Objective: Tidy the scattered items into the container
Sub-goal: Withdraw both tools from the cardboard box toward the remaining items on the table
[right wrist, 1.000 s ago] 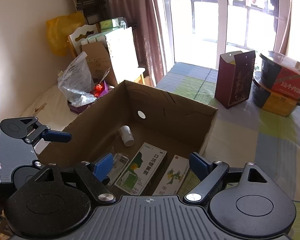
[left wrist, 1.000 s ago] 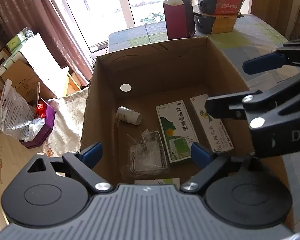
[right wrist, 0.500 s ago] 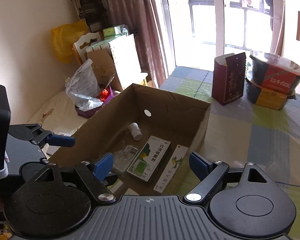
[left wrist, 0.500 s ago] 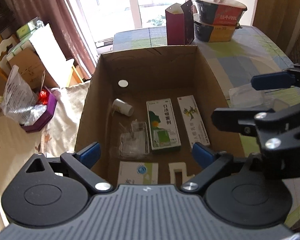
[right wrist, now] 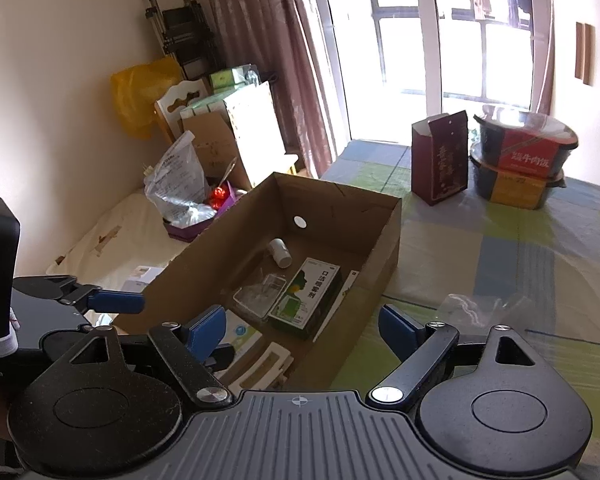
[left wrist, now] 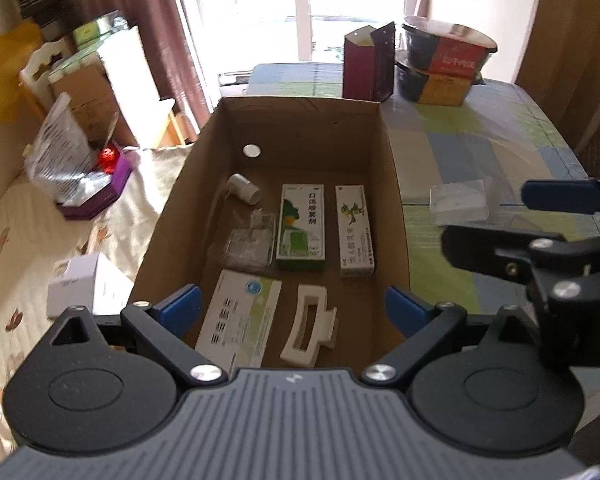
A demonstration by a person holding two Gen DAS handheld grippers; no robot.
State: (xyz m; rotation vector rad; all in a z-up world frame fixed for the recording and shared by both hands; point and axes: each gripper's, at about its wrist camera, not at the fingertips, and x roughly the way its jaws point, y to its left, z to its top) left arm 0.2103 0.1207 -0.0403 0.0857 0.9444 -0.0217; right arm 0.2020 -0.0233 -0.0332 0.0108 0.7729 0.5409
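Note:
An open cardboard box (left wrist: pixel 394 184) (right wrist: pixel 388 236) stands on the checked tablecloth. Inside lie a white pill bottle (left wrist: pixel 243 188) (right wrist: pixel 281 252), a green medicine box (left wrist: pixel 301 226) (right wrist: pixel 306 298), a slim white carton (left wrist: pixel 355 230), a clear plastic case (left wrist: pixel 250 242) (right wrist: pixel 260 298), a white-green box (left wrist: pixel 240 322) and a white hair clip (left wrist: pixel 308 330). A clear plastic packet (left wrist: pixel 458 200) (right wrist: pixel 480 310) lies on the cloth right of the box. My left gripper (left wrist: pixel 292 310) hangs open over the box's near end. My right gripper (right wrist: pixel 302 326) is open above the box's near right wall.
A maroon carton (left wrist: pixel 368 66) (right wrist: pixel 440 160) and two stacked food bowls (left wrist: pixel 440 66) (right wrist: pixel 520 164) stand at the table's far end. Left of the table are a cream cushion, a white box (left wrist: pixel 78 290), a purple tray with bags (left wrist: pixel 88 192) and cardboard boxes by the curtain.
Both grippers have pulled back and risen from the box. More of the box floor shows, including the hair clip and white-green box. Both stayed open.

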